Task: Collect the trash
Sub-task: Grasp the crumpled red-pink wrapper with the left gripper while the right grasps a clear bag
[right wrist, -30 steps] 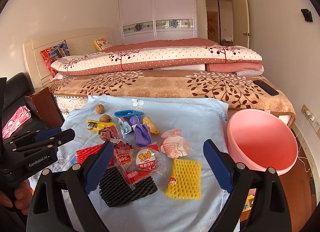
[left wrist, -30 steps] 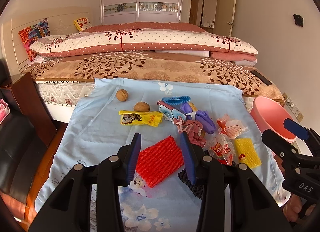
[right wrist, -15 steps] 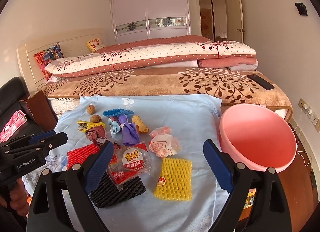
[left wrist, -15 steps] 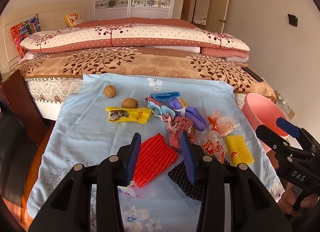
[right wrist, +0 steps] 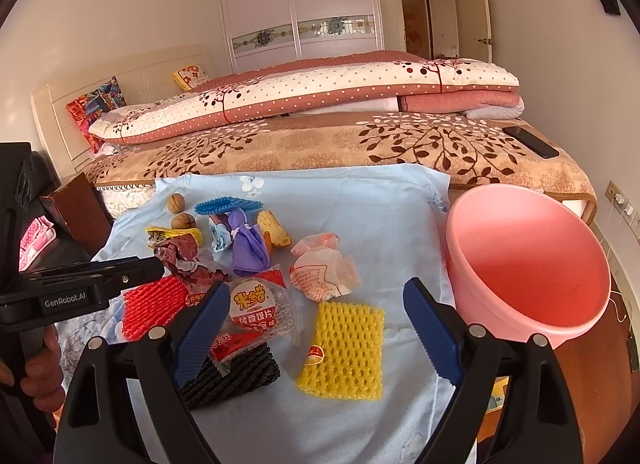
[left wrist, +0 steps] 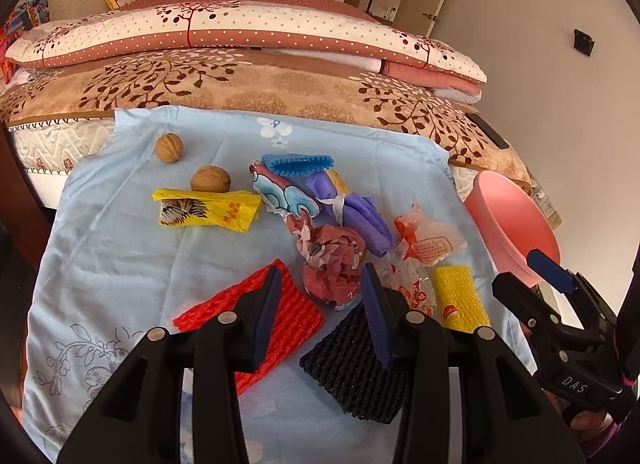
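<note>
Both grippers have advanced over the blue cloth (left wrist: pixel 120 224) since a second ago; the litter now sits closer and larger in each wrist view. Left gripper (left wrist: pixel 320 312) has swung right: its jaws, parted and holding nothing, now frame the crumpled maroon wrapper (left wrist: pixel 332 260), where earlier they framed the red foam net (left wrist: pixel 256 320). Left fingertip lies over that net's edge; right fingertip over the black foam net (left wrist: pixel 348 364).

Right gripper (right wrist: pixel 316 324), jaws spread wide and empty, brackets the yellow foam net (right wrist: pixel 344 348) and the round-labelled snack packet (right wrist: pixel 256 304), which lies partly on the black net.

Other trash on the cloth: yellow wrapper (left wrist: pixel 208 210), white-and-orange wrapper (right wrist: pixel 320 272), purple cloth bundle (left wrist: pixel 356 212), blue toothed strip (left wrist: pixel 298 163), printed pouch (left wrist: pixel 280 192). Two walnuts (left wrist: pixel 211 179) near the far left corner.

Pink bucket (right wrist: pixel 528 260) stands just beside the cloth's right edge, tilted mouth toward the camera, nothing visible inside. Bed with folded quilts (right wrist: pixel 320 92) behind; dark phone (right wrist: pixel 530 141) on the blanket.
</note>
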### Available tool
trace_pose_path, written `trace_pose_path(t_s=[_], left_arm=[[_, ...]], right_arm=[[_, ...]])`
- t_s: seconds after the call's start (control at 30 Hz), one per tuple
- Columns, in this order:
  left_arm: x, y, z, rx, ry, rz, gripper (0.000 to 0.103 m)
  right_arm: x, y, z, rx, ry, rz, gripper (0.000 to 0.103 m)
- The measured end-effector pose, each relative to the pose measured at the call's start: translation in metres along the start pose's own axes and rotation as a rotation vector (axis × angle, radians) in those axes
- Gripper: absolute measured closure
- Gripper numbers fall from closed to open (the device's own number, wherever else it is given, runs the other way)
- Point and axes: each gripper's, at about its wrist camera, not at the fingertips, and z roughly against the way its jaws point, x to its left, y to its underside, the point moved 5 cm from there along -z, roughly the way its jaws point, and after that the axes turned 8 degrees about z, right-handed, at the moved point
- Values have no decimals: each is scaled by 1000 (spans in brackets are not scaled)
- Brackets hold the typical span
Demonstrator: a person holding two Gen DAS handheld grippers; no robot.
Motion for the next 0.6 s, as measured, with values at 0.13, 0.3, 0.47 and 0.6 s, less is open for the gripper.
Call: trace_pose_path(t_s=[0.13,0.3,0.47,0.6], left_arm=[[-6,-4,-10,12,5,-3,62],[-11,-6,-23,33,-17,-22,62],[-8,-8,-26,9,-47,-33,62],[-6,-9,-24,0,-39,-38,69]], right_arm=[[-3,1,-6,10,-11,-8,16],[-6,0,-13,20,-27,-15,16],[-11,-7,-22,32,-58,-27,16],[-13,-8,-38,63,-87,-40,19]])
